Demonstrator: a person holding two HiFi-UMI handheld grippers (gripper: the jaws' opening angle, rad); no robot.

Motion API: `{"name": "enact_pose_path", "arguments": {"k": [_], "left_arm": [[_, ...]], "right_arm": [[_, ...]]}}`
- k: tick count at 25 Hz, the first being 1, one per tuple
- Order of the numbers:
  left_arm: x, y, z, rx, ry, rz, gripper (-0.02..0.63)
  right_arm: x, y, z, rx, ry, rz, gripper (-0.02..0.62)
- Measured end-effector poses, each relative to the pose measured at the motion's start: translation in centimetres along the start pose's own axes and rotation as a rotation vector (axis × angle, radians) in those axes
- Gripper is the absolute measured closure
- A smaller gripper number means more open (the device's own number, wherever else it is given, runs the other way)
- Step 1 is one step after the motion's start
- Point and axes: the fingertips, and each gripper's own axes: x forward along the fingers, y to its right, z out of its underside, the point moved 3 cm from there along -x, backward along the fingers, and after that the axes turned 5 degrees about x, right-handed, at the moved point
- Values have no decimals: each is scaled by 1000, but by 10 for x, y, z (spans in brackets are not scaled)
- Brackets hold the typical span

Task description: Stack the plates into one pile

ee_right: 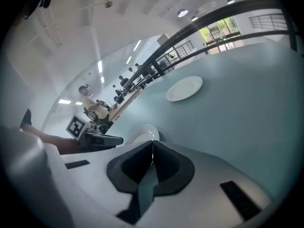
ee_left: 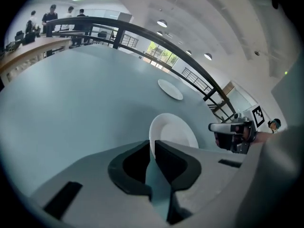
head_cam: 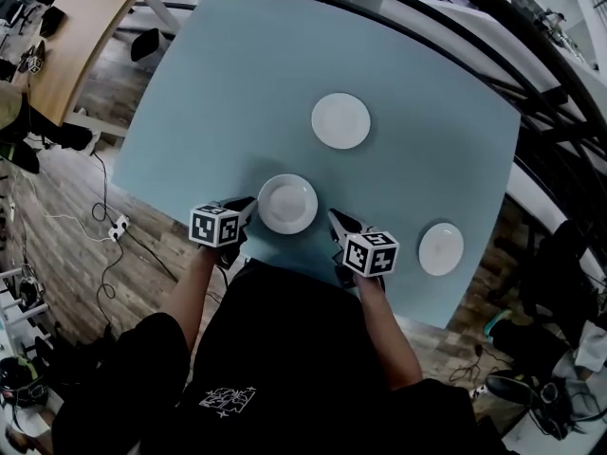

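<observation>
Power strip (head_cam: 119,227) on wood floor (head_cam: 47,254), wooden desk (head_cam: 85,27) off left of the smooth blue-grey table (head_cam: 247,74). Round glossy white plates, all apart: far plate (head_cam: 340,120), right plate (head_cam: 441,248), and near plate (head_cam: 287,204) flanked by left gripper (head_cam: 250,204), jaws a narrow slit, and right gripper (head_cam: 334,217), pinched shut, empty.

We see a light blue table (head_cam: 237,74) on a wooden floor (head_cam: 57,254), where a power strip (head_cam: 118,226) lies. A wooden desk (head_cam: 81,27) stands beside the table, a black railing (ee_left: 95,20) runs behind it, and some people (ee_left: 50,15) are far away.
</observation>
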Motion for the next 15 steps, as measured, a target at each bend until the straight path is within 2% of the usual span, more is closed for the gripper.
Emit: {"name": "enact_pose_path", "arguments": {"k": [5,6,7,8,15], "left_arm": [[2,-9,6,-88,-22,52,535],[3,-9,7,-103,-29,64,527],[5,-10,8,-120,-35,77,523],[6,-10,9,-138,-40,92,520],[13,-10,10,-226,-69,162,517]], "right_arm": [[15,0,14,119,-88,-59,583],[18,0,17,139,-106,-70,563],[21,0,19,165,-122,-84,497],[23,0,21,195,-135,-98,461],[35,3,34,329,-204,-109,442]]}}
